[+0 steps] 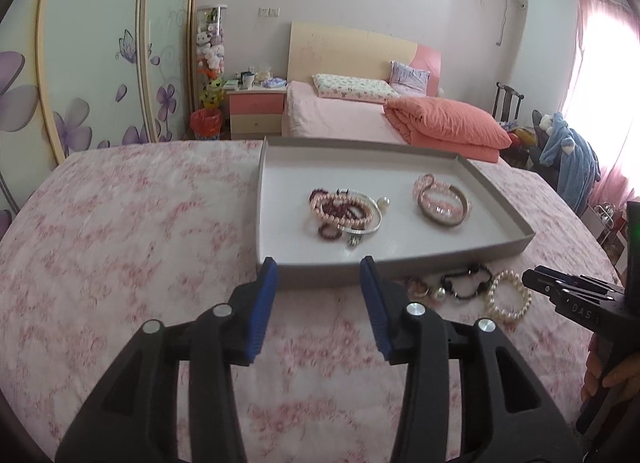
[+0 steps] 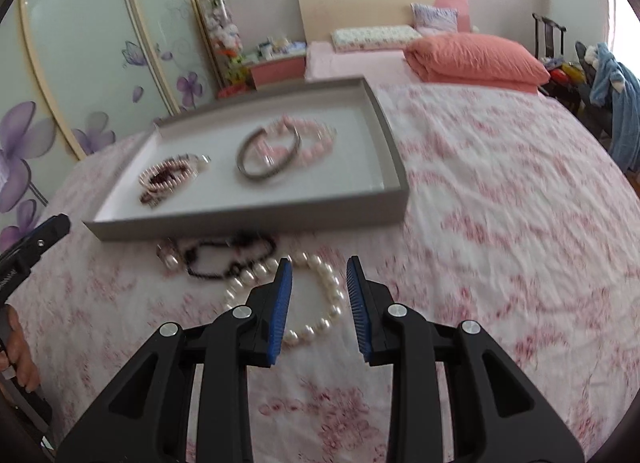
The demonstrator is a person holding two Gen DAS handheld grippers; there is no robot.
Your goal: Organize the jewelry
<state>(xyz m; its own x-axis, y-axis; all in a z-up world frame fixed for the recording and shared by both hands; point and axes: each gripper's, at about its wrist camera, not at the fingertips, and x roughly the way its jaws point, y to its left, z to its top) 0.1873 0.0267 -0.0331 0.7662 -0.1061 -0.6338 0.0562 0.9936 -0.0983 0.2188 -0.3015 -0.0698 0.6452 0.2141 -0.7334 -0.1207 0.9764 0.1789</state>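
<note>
A grey tray (image 1: 276,269) (image 2: 248,219) lies on the pink floral bedspread. It holds a pile of pink and dark red bead bracelets with a silver bangle (image 1: 344,211) (image 2: 168,179), and a pink bead bracelet with a grey bangle (image 1: 442,201) (image 2: 276,151). In front of the tray lie a white pearl bracelet (image 1: 508,301) (image 2: 326,303), a black bead bracelet (image 1: 466,283) (image 2: 228,257) and a small pearl piece (image 1: 428,291) (image 2: 170,259). My left gripper (image 1: 318,269) is open and empty before the tray's front wall. My right gripper (image 2: 319,267) is open, just above the pearl bracelet.
The bedspread (image 1: 120,231) stretches left and right of the tray. Beyond are a second bed with an orange quilt (image 1: 444,123), a nightstand (image 1: 256,111), a red bin (image 1: 206,123) and wardrobe doors (image 1: 100,63). Chairs with clothes (image 1: 568,147) stand at the right.
</note>
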